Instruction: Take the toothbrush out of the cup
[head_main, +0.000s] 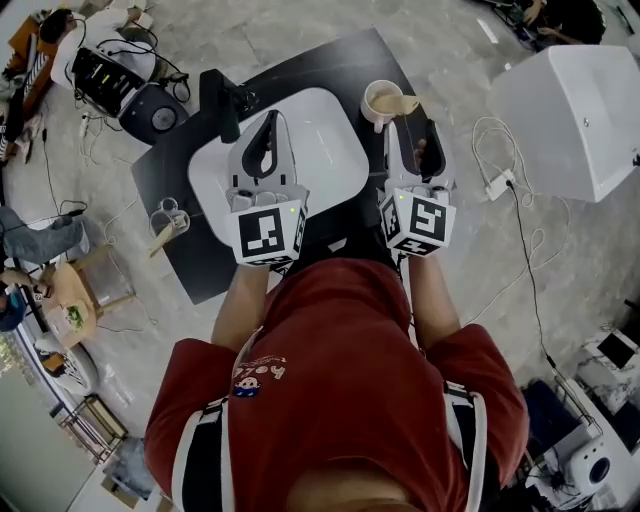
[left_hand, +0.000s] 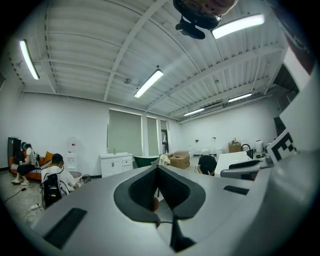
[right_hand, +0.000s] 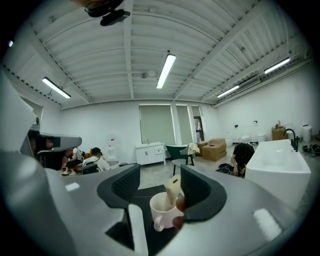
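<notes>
The cup (head_main: 379, 100) stood on the black table (head_main: 180, 180) just beside the white basin's (head_main: 330, 150) far right corner, with the toothbrush (head_main: 405, 104) leaning inside it, its top above the rim. The right gripper (head_main: 412, 130) was at that same corner, jaws wide apart, the cup between them but not pressed. The left gripper (head_main: 268, 120) hung over the basin, jaws together on nothing.

Person wore red tee (head_main: 340, 340) w/ small cartoon print (head_main: 258, 378) on chest, plus 2 black straps (head_main: 203, 455) w/ white edging. Left gripper (head_main: 268, 120) & right gripper (head_main: 417, 125) had white shells, black pads, ea. w/ 1 b&w marker cube (head_main: 268, 232).
</notes>
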